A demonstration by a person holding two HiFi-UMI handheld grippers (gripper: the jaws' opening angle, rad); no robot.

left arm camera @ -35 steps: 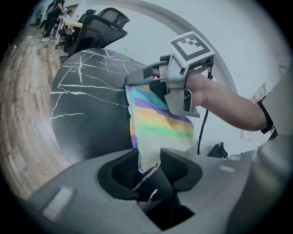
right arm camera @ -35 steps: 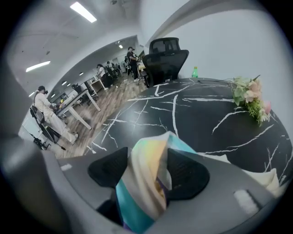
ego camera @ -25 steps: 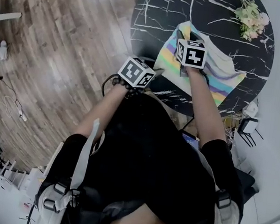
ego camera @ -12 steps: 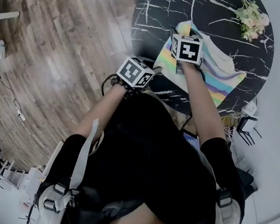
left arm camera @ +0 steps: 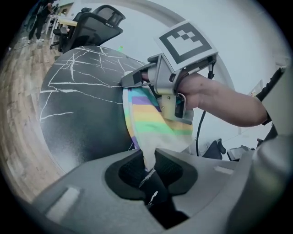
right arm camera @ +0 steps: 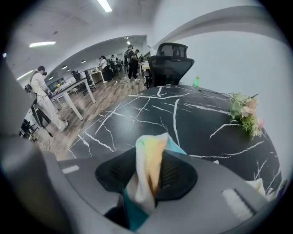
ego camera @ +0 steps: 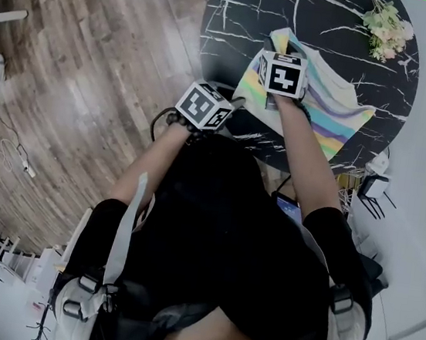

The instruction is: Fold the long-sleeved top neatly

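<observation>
I judge the fold barely under way. The long-sleeved top (ego camera: 338, 104) lies on the near right part of the round black table (ego camera: 240, 21) as a loose rainbow-striped wedge. It is creased and partly bunched, with no squared panel and no sleeve that I can tell is laid in. Both claws have cloth. My left gripper (left arm camera: 149, 165) sits at the table's near rim; its jaws have just been closing and now pinch a thin pale corner of the top, which runs from the rim straight into them. My right gripper (right arm camera: 149, 176) hangs above the table a little further in from that rim. Its jaws have just been closing as well, and they clamp a thick gathered bunch of the striped fabric. What is left, as I read it, is nearly everything: spread the cloth flat, bring the sleeves in, then fold the body over. For room, the far and left parts of the table are bare dark stone, so I have open surface for drawing the top toward the table's middle. The tight spots are two. At the near rim the cloth reaches the edge and could slide off toward the wooden floor (ego camera: 93, 72). At the far right rim a small bunch of flowers (ego camera: 387, 29) rests. An office chair (right arm camera: 169, 64) stands beyond the table's far side, well apart from the cloth.
</observation>
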